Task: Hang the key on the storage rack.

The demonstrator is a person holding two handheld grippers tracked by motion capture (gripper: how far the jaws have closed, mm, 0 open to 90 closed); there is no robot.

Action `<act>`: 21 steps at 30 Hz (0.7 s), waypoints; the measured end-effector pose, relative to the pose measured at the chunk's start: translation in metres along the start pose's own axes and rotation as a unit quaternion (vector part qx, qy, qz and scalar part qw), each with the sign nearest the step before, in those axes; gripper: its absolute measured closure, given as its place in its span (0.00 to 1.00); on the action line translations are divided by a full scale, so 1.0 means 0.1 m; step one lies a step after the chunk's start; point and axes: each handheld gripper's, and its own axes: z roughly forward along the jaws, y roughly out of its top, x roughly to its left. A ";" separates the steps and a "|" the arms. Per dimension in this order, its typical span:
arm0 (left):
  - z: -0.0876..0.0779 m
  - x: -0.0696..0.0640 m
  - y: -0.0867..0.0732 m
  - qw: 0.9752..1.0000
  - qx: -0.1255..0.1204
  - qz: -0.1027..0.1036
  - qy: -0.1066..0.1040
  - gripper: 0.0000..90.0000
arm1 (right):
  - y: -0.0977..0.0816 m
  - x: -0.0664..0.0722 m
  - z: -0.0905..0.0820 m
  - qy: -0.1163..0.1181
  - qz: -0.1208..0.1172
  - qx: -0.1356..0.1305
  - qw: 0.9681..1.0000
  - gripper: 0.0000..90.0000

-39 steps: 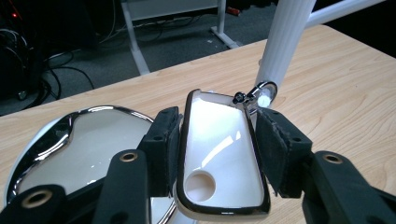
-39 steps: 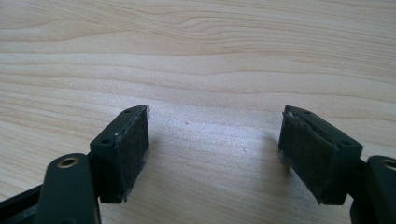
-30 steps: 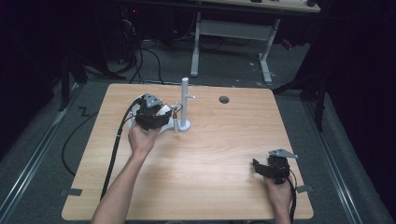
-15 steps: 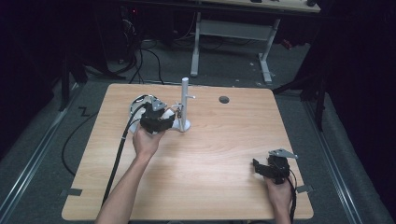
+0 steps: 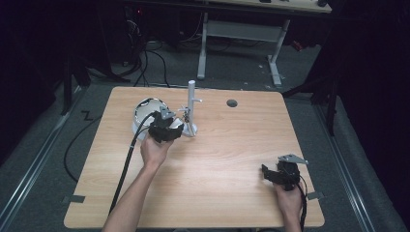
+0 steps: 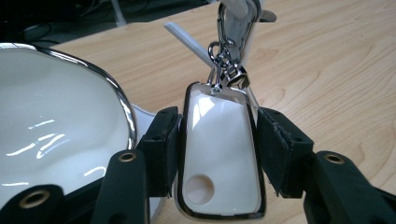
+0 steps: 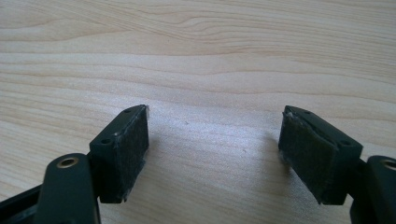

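Left tool: pads pressed on both long sides of white key fob, chrome-rimmed; fob's long axis runs away from tool, clasp end far, chain hooked to white stand at far-centre of surface. White bowl just left of fob, touching or nr tool. Right tool: wide open, holds nothing, hovers low at near-right corner, well apart from fob. Left hand nearer; coming move likely turns on freeing clasp from stand peg.

Light wooden table, white bowl and white stand on it
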 end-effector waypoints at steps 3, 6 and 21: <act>0.03 -0.02 -0.01 1.000 0.006 0.003 -0.004 0.56 | 0.00 0.00 0.00 0.000 0.000 0.000 1.000 0.27; 0.06 -0.03 -0.02 1.000 0.009 0.000 -0.008 0.56 | 0.00 0.00 0.00 0.000 0.000 0.000 1.000 0.27; 0.11 -0.02 -0.08 1.000 0.013 -0.016 -0.013 0.55 | 0.00 0.00 0.00 0.000 0.000 0.000 1.000 0.27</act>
